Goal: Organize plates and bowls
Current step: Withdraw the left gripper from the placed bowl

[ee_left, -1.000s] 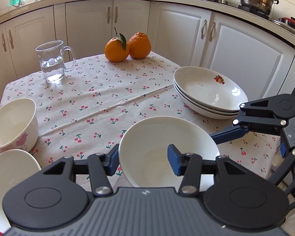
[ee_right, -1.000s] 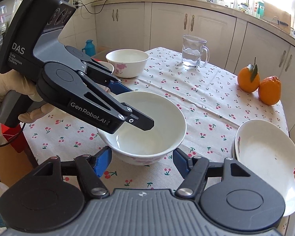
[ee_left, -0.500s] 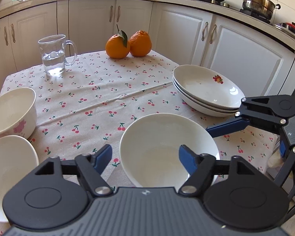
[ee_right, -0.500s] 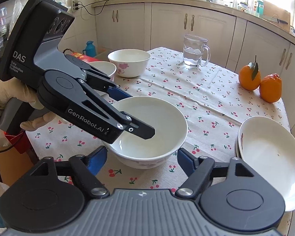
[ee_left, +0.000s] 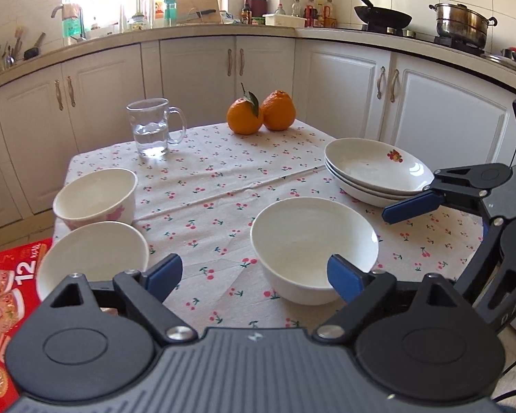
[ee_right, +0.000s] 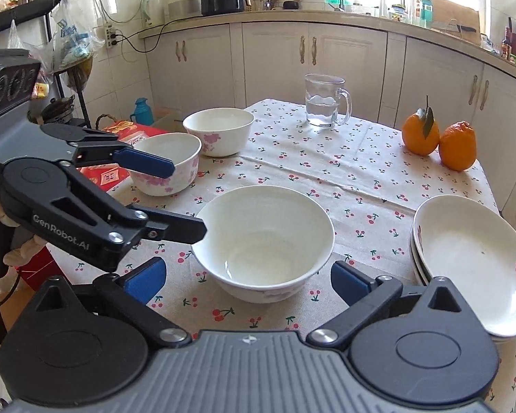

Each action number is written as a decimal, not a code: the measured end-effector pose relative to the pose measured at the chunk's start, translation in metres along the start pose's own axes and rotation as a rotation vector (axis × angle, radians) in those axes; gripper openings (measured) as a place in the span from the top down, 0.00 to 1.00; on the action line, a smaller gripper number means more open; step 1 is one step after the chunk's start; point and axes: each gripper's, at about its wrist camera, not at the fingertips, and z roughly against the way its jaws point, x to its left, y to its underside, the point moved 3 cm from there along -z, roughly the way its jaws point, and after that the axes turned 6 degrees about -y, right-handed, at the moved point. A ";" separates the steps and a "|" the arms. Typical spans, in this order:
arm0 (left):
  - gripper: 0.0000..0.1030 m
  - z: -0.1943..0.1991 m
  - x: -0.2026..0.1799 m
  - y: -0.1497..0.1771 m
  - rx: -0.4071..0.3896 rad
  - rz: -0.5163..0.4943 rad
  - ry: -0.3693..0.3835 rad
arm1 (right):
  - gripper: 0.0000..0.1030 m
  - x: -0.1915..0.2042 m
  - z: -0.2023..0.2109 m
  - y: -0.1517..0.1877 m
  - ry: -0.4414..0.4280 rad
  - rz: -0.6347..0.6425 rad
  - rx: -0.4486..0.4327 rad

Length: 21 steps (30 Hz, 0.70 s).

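On the desk (ee_left: 223,186), the white bowl (ee_left: 313,247) sits free now: a second ago I had both hand-held grippers on its rim. The left hand-held gripper (ee_left: 254,275) and right hand-held gripper (ee_right: 247,275) are opening, empty. Stacking comes next.

Middle bowl (ee_right: 263,241) sits near the front of the surface (ee_right: 326,172); two more bowls (ee_right: 192,148) off to its left, stacked plates (ee_right: 471,258) on the right; water mug (ee_right: 323,105) and two oranges (ee_right: 438,137) at the back.
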 end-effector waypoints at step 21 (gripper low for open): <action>0.11 0.052 0.041 0.041 0.003 0.183 -0.214 | 0.00 0.015 0.040 -0.002 0.054 -0.003 -0.076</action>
